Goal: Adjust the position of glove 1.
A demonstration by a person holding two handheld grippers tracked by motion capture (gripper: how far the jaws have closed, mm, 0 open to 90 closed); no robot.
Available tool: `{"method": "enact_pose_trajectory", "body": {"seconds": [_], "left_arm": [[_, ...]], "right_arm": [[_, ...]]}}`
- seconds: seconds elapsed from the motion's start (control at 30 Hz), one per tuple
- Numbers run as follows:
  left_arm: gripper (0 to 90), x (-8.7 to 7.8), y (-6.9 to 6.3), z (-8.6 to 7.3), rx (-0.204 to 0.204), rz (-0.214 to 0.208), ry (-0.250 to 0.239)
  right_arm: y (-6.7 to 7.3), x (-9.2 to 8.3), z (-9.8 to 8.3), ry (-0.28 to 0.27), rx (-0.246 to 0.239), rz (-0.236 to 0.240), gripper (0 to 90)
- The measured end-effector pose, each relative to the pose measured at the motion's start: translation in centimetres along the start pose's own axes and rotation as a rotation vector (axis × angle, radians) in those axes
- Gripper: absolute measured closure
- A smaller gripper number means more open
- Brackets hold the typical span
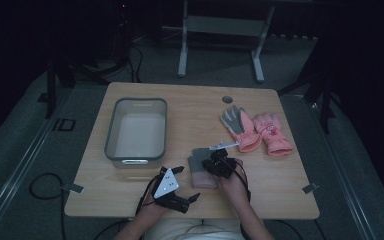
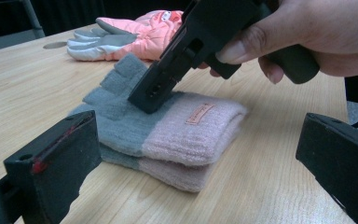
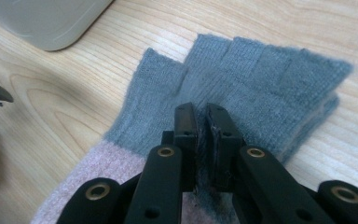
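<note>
Left gripper (image 1: 179, 184): nearest the camera in the high view, at the near table edge, grey three-cornered plate on top. Jaws wide apart, nothing between them. In the left gripper view its two black jaws frame the knitted gloves, which lie just ahead of them, not touched.

Right gripper (image 1: 215, 161): just right of the left gripper and a little farther from the person, held in the right hand (image 1: 234, 179). Jaws nearly shut, pinching a fold of grey knit at the top glove's palm; the right gripper view shows the fabric caught between the pads (image 3: 192, 135).

Knitted gloves (image 2: 168, 130): two, stacked flat on the table (image 1: 130, 192), grey finger part, pink ribbed cuff with a small label. Directly under the right gripper; cuffs lie toward the person, fingers away.

Ski gloves (image 1: 255, 131): a pink pair with grey palm, side by side, beyond the right gripper and to its right, well apart from it.

Bin (image 1: 136, 130): grey, rectangular, open top, beyond the left gripper and a little to its left.
</note>
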State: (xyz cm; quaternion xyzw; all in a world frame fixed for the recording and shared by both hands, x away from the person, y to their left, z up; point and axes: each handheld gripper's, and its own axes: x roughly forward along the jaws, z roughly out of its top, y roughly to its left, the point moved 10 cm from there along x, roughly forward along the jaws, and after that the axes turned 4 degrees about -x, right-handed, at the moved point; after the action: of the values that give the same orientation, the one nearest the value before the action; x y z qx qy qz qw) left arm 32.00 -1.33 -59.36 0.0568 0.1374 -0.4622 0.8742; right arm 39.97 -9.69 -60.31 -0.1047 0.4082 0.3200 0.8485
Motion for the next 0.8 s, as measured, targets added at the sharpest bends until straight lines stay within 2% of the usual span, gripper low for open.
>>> {"method": "enact_pose_trajectory", "body": {"seconds": [0.17, 0.3, 0.4, 0.5, 0.57, 0.67, 0.73, 0.8], "left_arm": [[0.0, 0.0, 0.1, 0.0, -0.002, 0.011, 0.006], [0.0, 0.2, 0.4, -0.1, -0.003, 0.055, 0.022], [0.0, 0.2, 0.4, -0.1, -0.002, 0.05, 0.016], [0.0, 0.2, 0.2, 0.0, 0.005, 0.037, 0.011], [0.0, 0.2, 0.3, 0.1, 0.032, 0.064, 0.027], [0.0, 0.2, 0.0, 0.8, 0.043, 0.053, 0.044], [4.1, 0.1, 0.0, 1.2, 0.053, 0.059, 0.05], [4.6, 0.3, -0.6, 1.6, 0.05, -0.002, 0.051]], "right_arm": [[0.1, 0.6, -0.3, 0.007, -0.002, -0.002, 81.0], [0.0, 0.8, -0.5, 0.0, -0.001, 0.011, 78.7], [0.1, 0.7, -0.5, 0.001, -0.006, 0.027, 75.7], [0.3, -0.2, -0.1, -0.003, -0.046, 0.039, 69.7], [0.2, -1.0, 0.4, -0.025, -0.056, 0.041, 67.0], [-1.0, -2.8, 1.6, -0.087, -0.075, 0.04, 63.1], [-2.1, -3.7, 2.2, -0.115, -0.1, 0.029, 61.0], [-3.2, -4.3, 2.7, -0.131, -0.12, 0.041, 59.1]]}}
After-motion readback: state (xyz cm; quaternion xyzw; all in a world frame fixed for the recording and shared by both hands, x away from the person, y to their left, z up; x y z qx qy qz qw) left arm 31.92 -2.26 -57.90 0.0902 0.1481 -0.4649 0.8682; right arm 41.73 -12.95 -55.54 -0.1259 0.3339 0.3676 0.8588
